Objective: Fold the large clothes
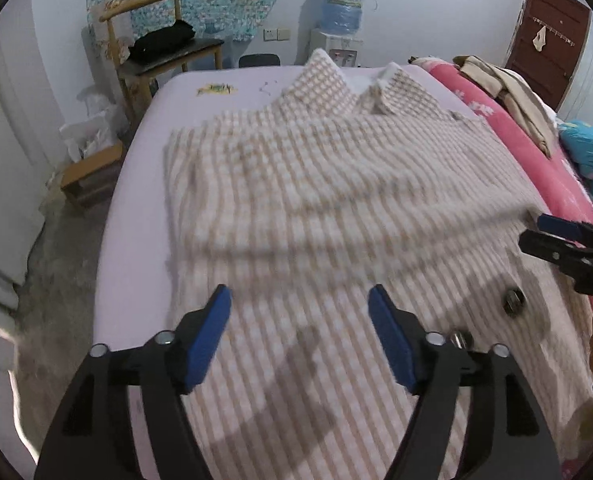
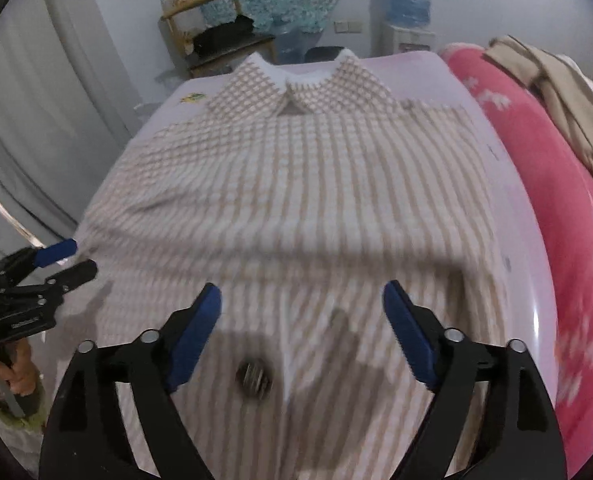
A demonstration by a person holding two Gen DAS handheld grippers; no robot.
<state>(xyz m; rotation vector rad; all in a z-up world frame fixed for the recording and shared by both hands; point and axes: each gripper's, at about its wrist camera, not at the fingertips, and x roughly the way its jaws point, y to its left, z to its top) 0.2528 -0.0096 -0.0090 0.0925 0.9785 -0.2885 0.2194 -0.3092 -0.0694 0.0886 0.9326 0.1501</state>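
A large beige-and-white checked coat [image 1: 316, 184] lies spread on the pale bed [image 1: 144, 184], collar at the far end, with dark buttons near its lower part [image 1: 513, 301]. It also shows in the right wrist view [image 2: 296, 184], with a button [image 2: 254, 376] just below my fingers. My left gripper [image 1: 299, 336] is open and empty over the coat's near part. My right gripper [image 2: 302, 332] is open and empty above the coat's lower middle. Each gripper shows at the edge of the other's view: the right one [image 1: 552, 236], the left one [image 2: 68, 258].
A pink flowered quilt [image 2: 556, 184] with beige clothes [image 2: 564, 96] on it lies along the bed's right side. A wooden chair [image 1: 156, 44] with a black item, a water dispenser [image 1: 342, 20] and a brown door [image 1: 544, 40] stand beyond the bed. Bare floor is on the left.
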